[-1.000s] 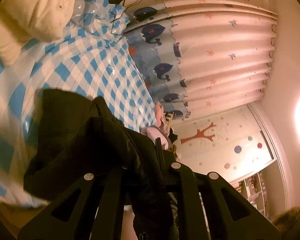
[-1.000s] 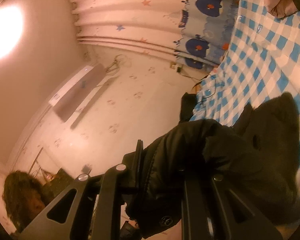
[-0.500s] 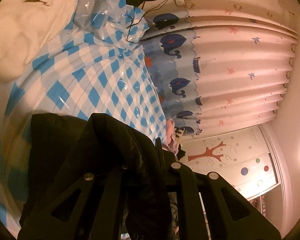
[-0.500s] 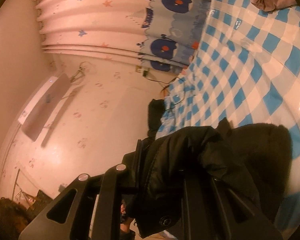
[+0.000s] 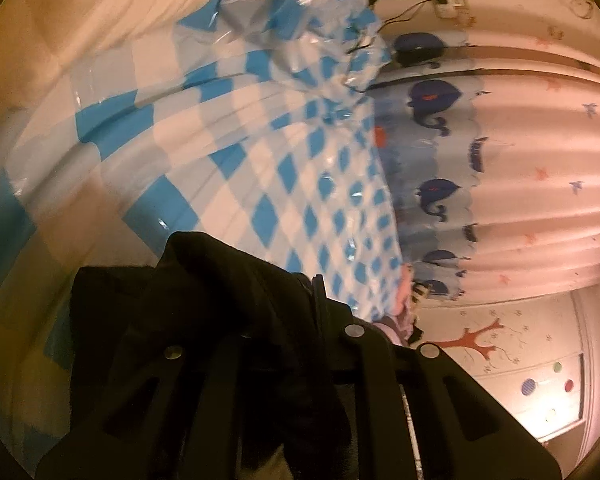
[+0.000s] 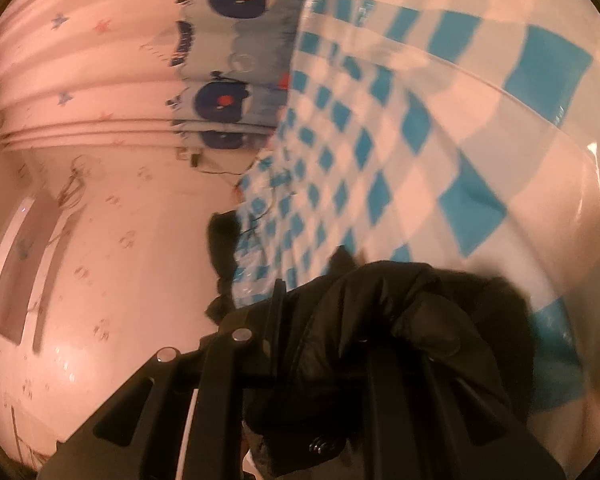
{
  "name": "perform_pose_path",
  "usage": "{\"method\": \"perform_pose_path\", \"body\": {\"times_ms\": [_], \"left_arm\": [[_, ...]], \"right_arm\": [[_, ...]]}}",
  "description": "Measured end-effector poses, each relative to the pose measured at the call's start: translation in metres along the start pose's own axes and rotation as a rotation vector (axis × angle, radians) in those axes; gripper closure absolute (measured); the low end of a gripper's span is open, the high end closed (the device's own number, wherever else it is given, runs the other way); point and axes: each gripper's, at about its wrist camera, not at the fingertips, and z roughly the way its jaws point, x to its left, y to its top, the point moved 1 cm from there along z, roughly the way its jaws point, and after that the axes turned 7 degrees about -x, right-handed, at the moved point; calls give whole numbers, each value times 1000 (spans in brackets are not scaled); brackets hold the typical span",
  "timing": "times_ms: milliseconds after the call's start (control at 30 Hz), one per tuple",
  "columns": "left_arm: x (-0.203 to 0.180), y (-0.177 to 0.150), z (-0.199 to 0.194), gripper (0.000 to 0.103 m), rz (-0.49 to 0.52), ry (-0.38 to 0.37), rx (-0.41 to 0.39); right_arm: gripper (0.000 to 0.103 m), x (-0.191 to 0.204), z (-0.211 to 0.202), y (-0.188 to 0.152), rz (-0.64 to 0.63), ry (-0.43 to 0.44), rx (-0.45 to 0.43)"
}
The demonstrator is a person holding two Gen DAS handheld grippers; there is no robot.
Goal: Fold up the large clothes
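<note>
In the left wrist view, a black padded jacket [image 5: 204, 320] is bunched at the lower centre over the left hand-held gripper [image 5: 276, 344], whose jaws are opening slightly with the fabric between them and still pinched. In the right wrist view, the same jacket [image 6: 412, 320] is pinched by the right hand-held gripper [image 6: 324, 364] at the lower centre. A blue-and-white checked plastic sheet [image 5: 260, 168] on the bed is seen behind it, and a whale-print curtain [image 5: 500, 152] at the right.
</note>
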Motion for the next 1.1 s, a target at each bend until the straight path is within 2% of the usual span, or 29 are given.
{"method": "perform_pose_path", "body": {"times_ms": [233,300,333,367,400,467,567,700,767,867,900,933,1000,1100], "left_arm": [[22,5,43,87,-27,77,32],[26,9,51,84,-47,91,49],[26,10,53,81,-58,91,53],[24,11,54,75,-71,86,54],[23,12,54,65,-81,78,53],[13,13,48,49,-101,34,34],[-9,11,35,31,-84,-17,-1],[-40,6,13,20,-52,-124,-26],[-49,4,5,19,-46,-144,-29],[-76,-9,-6,18,65,-153,-11],[-83,-16,-10,18,103,-170,5],[-97,-30,-13,17,184,-194,40],[-121,-67,-12,17,377,-190,108],[-132,-110,5,17,541,-146,200]], "right_arm": [[82,-22,12,9,31,-77,25],[77,-25,15,12,54,-82,35],[69,-25,16,13,62,-81,36],[60,-23,15,13,63,-78,36],[55,-19,14,14,61,-73,33],[34,-10,10,14,59,-48,23],[23,13,4,10,23,-40,1],[21,55,-6,-3,-107,-30,-4],[19,79,-10,-15,-218,-71,-11],[19,115,-5,-43,-422,-146,24],[19,131,3,-59,-526,-192,46],[19,136,7,-69,-582,-210,61],[19,149,24,-95,-713,-265,100],[19,147,60,-121,-835,-369,146]]}}
